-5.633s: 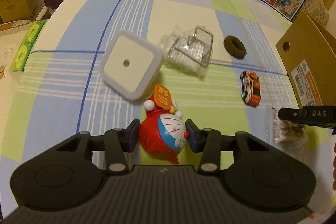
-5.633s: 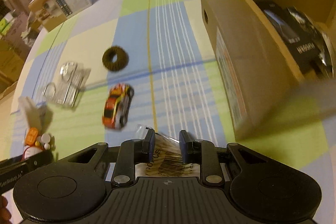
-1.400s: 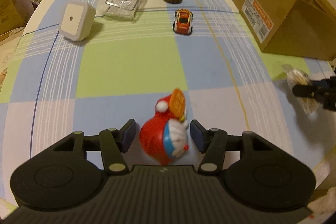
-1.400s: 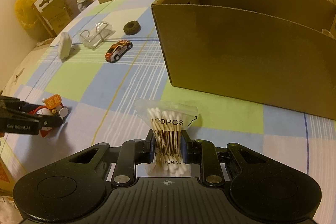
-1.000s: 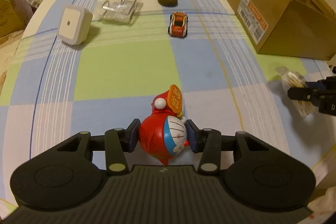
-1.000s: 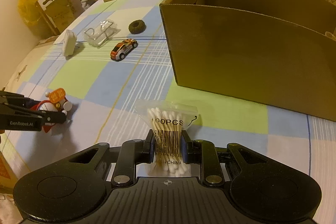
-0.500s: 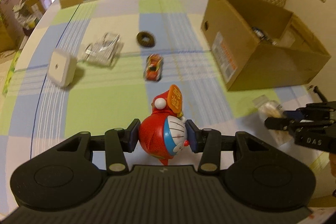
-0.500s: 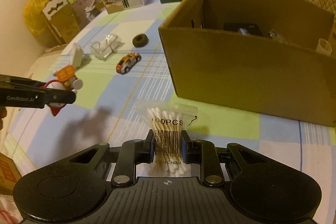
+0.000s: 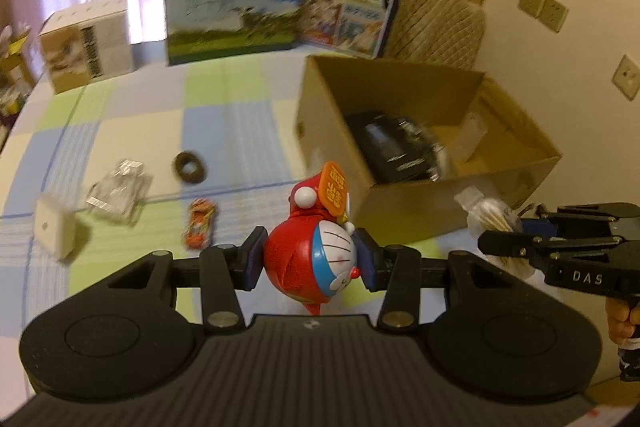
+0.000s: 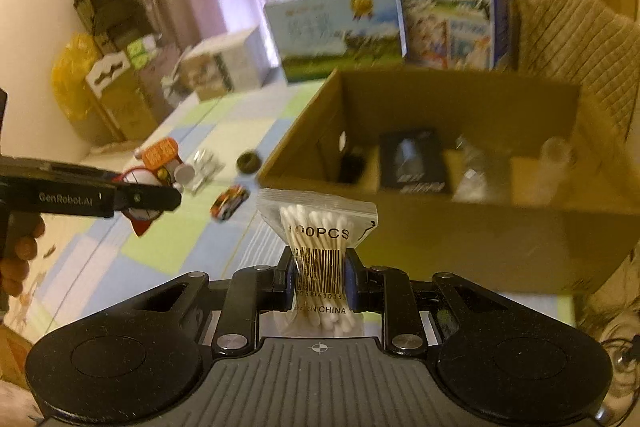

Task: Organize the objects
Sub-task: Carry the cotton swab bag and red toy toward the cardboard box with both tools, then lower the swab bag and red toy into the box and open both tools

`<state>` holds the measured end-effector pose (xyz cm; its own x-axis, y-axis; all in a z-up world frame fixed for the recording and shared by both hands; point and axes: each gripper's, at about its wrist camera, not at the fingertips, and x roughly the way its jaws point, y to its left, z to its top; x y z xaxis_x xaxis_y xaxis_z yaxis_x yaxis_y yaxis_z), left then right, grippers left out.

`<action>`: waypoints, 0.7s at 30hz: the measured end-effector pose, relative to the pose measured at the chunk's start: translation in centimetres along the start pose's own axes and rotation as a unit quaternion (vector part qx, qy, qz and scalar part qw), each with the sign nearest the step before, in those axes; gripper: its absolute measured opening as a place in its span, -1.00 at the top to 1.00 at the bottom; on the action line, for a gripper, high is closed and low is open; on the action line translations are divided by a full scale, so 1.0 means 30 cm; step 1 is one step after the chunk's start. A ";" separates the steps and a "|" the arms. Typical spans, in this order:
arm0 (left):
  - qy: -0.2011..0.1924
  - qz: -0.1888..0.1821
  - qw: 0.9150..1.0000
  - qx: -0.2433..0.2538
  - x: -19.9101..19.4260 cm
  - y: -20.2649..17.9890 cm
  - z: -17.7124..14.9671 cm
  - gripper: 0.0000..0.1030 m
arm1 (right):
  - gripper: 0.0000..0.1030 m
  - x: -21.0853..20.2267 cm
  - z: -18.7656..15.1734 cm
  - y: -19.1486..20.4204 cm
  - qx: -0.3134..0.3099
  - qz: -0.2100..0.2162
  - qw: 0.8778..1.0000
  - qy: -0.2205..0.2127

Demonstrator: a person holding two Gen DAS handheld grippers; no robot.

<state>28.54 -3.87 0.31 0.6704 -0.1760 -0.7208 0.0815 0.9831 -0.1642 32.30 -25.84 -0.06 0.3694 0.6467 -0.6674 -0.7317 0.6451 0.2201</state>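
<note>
From the left wrist view, the left gripper [image 9: 311, 259] is clamped on the red Doraemon figure [image 9: 316, 251], held above the checked tablecloth [image 9: 224, 115]. The open cardboard box [image 9: 404, 203] sits at one o'clock, a black packet [image 9: 394, 151] already inside. Toy car [image 9: 200, 223], hair tie [image 9: 189, 167], clip bag [image 9: 118, 193] and white night light [image 9: 54, 229] lie at ten to eleven o'clock.

From the right wrist view, the right gripper [image 10: 319, 279] pinches the cotton swab bag [image 10: 318, 227] at its barcode, facing the box [image 10: 460, 239] at twelve to one o'clock. To drop cleanly, I'd carry each load over the near wall before parting the fingers, one hand at a time so the tools don't collide.
</note>
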 end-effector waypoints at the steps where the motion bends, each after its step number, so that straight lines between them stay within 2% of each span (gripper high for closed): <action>1: -0.002 -0.004 1.000 0.002 0.004 -0.015 0.012 0.20 | 0.60 -0.018 0.011 -0.016 0.001 -0.002 1.000 -0.007; 6: -0.011 -0.024 1.000 0.016 0.039 -0.102 0.073 0.20 | 0.60 -0.096 0.074 -0.116 0.003 -0.022 0.999 -0.037; 12: -0.028 -0.030 0.999 0.032 0.103 -0.214 0.145 0.20 | 0.60 -0.143 0.131 -0.252 -0.009 -0.062 0.997 -0.046; 17: -0.035 -0.016 0.999 0.038 0.171 -0.281 0.198 0.20 | 0.60 -0.129 0.161 -0.363 -0.030 -0.078 0.996 -0.034; 21: -0.032 -0.001 0.999 0.039 0.233 -0.303 0.231 0.20 | 0.60 -0.089 0.183 -0.441 -0.062 -0.078 0.995 -0.002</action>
<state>37.60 -13.67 1.43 0.7159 -0.1762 -0.6756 0.1378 0.9843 -0.1107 44.14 -33.86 2.71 0.4859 0.5438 -0.6842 -0.7304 0.6826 0.0238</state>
